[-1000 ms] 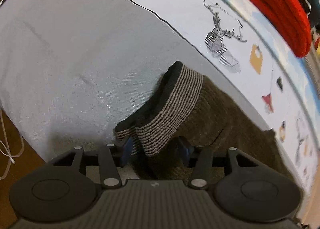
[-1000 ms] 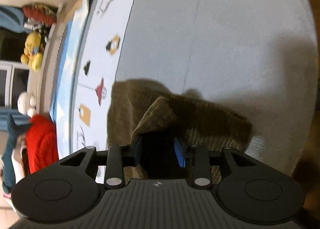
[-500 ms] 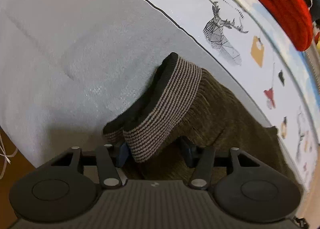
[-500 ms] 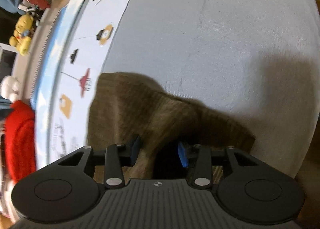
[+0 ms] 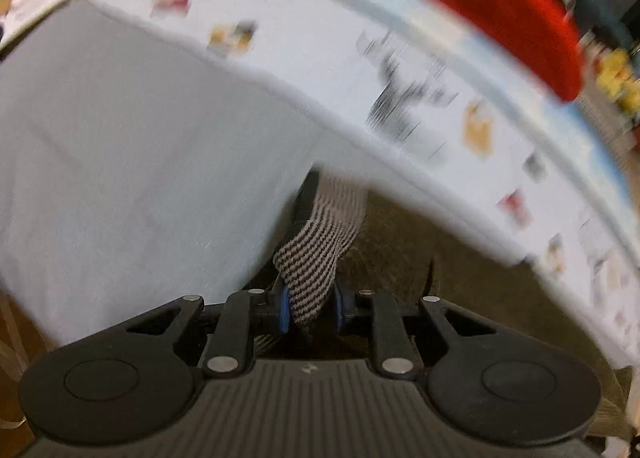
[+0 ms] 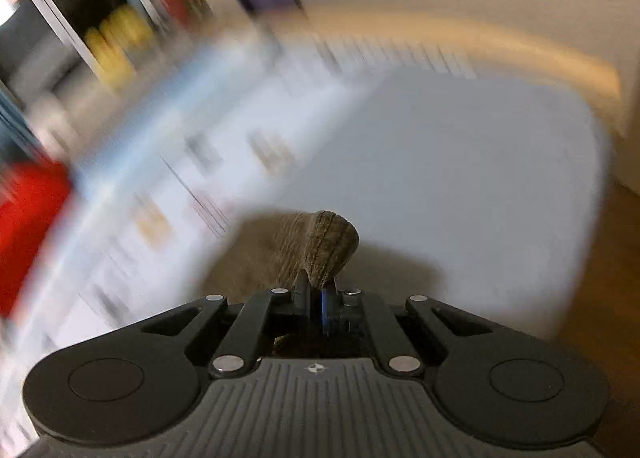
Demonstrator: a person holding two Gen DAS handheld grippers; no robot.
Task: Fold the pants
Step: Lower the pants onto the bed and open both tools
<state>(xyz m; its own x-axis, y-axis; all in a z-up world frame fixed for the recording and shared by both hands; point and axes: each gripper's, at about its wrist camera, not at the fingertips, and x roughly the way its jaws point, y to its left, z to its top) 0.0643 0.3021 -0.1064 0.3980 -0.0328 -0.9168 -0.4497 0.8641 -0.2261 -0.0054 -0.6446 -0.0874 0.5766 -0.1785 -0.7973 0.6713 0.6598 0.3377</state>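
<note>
Two grips are on the pants [image 5: 400,258], which lie low centre in both views on the grey sheet [image 5: 140,178]. The striped waistband [image 5: 316,258] is being closed on by the left gripper [image 5: 310,308]; brown fabric is pinched by the right gripper [image 6: 316,304]. Both ends should be lifted evenly, kept taut.

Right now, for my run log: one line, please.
left claw: closing on striped waistband | right claw: shut on brown pants
</note>
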